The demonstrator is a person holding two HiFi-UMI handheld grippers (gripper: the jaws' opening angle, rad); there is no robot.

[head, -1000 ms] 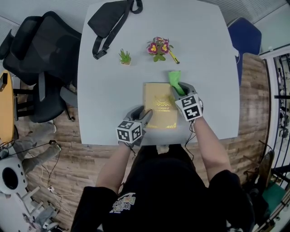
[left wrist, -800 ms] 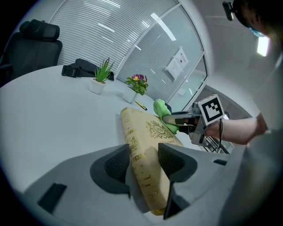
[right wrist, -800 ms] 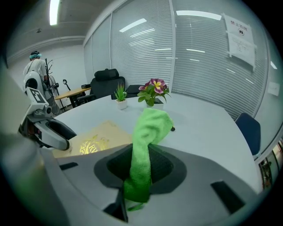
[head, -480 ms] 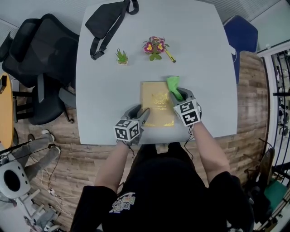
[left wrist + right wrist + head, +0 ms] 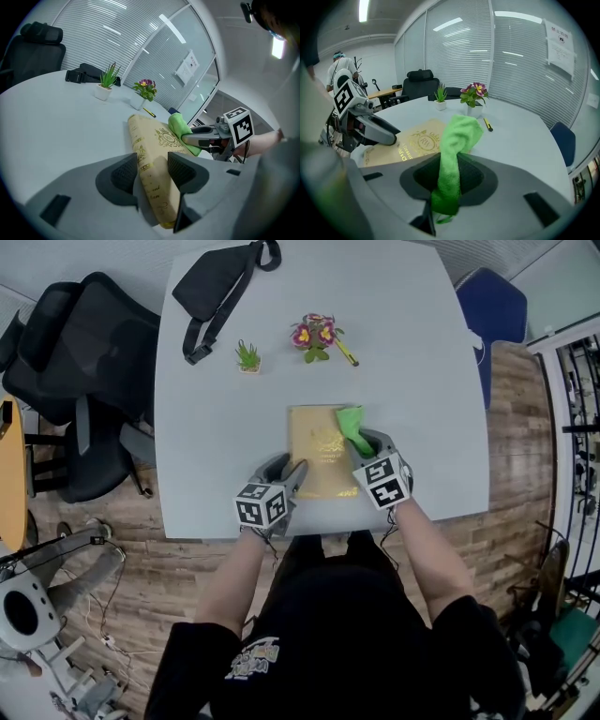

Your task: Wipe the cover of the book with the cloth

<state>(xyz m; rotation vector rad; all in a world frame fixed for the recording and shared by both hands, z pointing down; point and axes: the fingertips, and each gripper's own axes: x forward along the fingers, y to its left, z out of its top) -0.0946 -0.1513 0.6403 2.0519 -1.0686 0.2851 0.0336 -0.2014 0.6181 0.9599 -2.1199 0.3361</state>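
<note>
The gold-coloured book [image 5: 322, 451] lies flat and closed on the pale desk [image 5: 422, 381], close to the desk edge where the person stands, cover up. Everything else can be placed from it.

At the book's near left corner, the left claw [image 5: 292, 474] has its two jaws clamped on the spine edge, one pad against the spine and the other on the cover. From the left gripper view the spine runs straight between the jaws [image 5: 152, 171], with gilt lettering along it.

At the book's right side the right claw [image 5: 364, 442] is pinching the green cloth [image 5: 352, 426]. Its jaws are pressed together on the cloth's lower part [image 5: 449, 180], and the free end stands up and flops forward. The cloth rests on the far right part of the cover, partly over the book's right edge.

Beyond the book's far edge stand a small green plant in a white pot [image 5: 247, 357], off to the left, and a pot of pink and yellow flowers [image 5: 315, 336], more or less straight ahead. A yellow pen [image 5: 346, 352] lies just right of the flowers. Further beyond, toward the far left corner of the desk, a black bag [image 5: 217, 282] lies with its strap trailing. Left of the book, off the desk, is a black office chair [image 5: 75, 362]; far right of it, a blue chair [image 5: 492, 310].
</note>
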